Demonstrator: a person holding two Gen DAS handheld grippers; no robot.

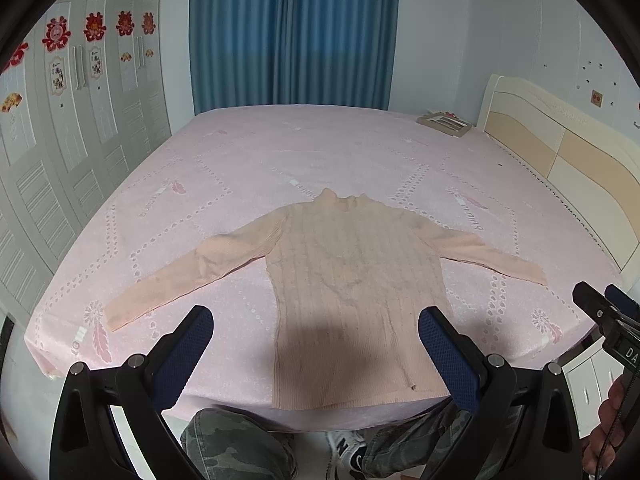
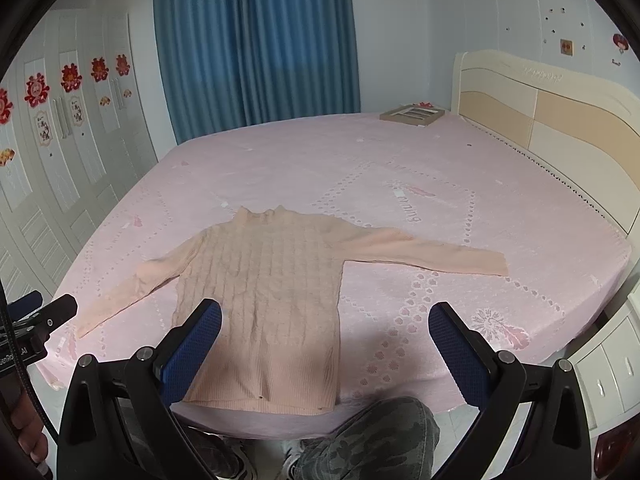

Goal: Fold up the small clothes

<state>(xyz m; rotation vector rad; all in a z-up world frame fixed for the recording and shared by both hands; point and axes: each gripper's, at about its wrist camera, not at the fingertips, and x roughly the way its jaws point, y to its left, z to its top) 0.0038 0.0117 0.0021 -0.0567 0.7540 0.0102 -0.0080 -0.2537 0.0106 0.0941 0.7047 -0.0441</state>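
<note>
I have both grippers hanging above the near edge of the pink patterned bed sheet [image 1: 320,152], gripping nothing: the left gripper [image 1: 316,344] has its blue-padded jaws spread wide, and the right gripper [image 2: 325,340] is spread just as wide. The pale peach ribbed-knit long-sleeved sweater [image 1: 348,280] lies flat with collar away from me and both sleeves stretched out sideways, its body filling the gap between my left jaws. Seen from my right gripper, the sweater's body passes behind the left jaw, and bare sheet shows behind the right jaw.
</note>
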